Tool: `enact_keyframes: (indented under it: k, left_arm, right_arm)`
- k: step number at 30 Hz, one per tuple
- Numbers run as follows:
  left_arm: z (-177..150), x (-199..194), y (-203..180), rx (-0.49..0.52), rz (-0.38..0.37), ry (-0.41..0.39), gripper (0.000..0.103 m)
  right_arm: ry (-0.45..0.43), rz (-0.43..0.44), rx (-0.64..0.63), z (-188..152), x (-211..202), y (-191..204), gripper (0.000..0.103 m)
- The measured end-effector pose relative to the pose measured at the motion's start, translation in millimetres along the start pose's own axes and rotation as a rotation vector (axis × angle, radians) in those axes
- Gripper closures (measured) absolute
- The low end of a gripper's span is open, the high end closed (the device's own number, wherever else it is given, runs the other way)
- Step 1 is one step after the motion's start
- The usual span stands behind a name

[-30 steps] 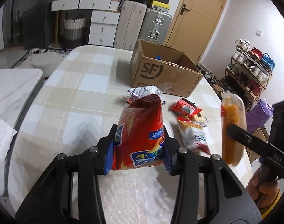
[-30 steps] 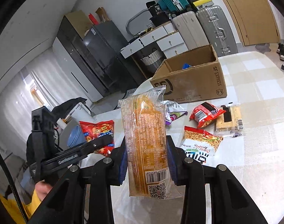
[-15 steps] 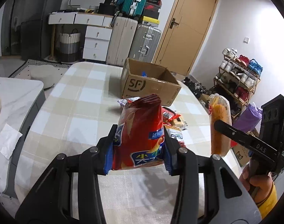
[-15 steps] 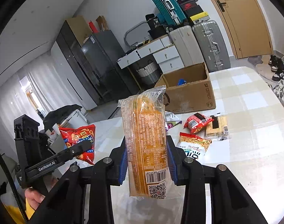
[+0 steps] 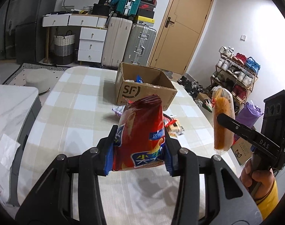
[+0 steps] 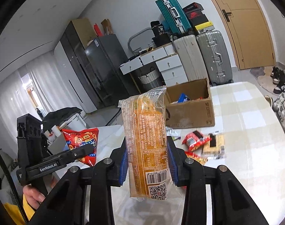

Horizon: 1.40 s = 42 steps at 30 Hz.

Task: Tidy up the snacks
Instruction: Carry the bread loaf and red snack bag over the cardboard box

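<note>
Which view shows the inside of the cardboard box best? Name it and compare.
The right wrist view. The SF cardboard box is seen there from higher up, so its open top shows a blue packet and other contents. In the left wrist view the box mostly shows its logo face; only the blue packet's tip peeks out.

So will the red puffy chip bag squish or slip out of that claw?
The red puffy chip bag probably squishes: the left claw already dents its sides. It looks air-filled and light. The glossy film might slip, though it sits upright now.
</note>
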State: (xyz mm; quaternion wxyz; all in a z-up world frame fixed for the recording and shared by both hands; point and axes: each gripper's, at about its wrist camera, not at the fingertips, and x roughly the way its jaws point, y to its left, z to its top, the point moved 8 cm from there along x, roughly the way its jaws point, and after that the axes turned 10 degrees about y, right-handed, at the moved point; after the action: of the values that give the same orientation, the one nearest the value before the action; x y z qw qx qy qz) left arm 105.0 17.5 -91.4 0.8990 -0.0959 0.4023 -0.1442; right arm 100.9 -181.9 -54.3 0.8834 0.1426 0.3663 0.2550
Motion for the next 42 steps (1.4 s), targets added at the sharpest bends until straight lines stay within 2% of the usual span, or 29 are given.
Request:
enact_keyframes:
  k: [11, 25, 30, 37, 42]
  left_arm:
    - [77.2, 49.6, -8.9, 0.04, 0.008, 0.041, 0.063]
    - [205.7, 127.1, -27.7, 0.071, 0.02, 0.079, 0.063]
    - [248.5, 166.2, -30.5, 0.079, 0.06, 0.103, 0.063]
    - [288.7, 229.5, -30.7, 0.086, 0.083, 0.159, 0.063]
    - [295.4, 277.5, -21.7, 0.066, 0.082, 0.227, 0.063]
  right_arm:
    - [-0.019, 0.019, -0.025, 60.9, 22.6, -16.1, 0.067]
    - [0.016, 0.051, 0.007, 152.4, 75.7, -48.4, 0.067]
    - [0.042, 0.039, 0.022, 183.6, 97.8, -64.6, 0.067]
    - [0.095, -0.014, 0.005, 214.4, 138.0, -86.7, 0.067]
    - [0.149, -0.032, 0.018, 213.5, 167.4, -103.6, 0.067]
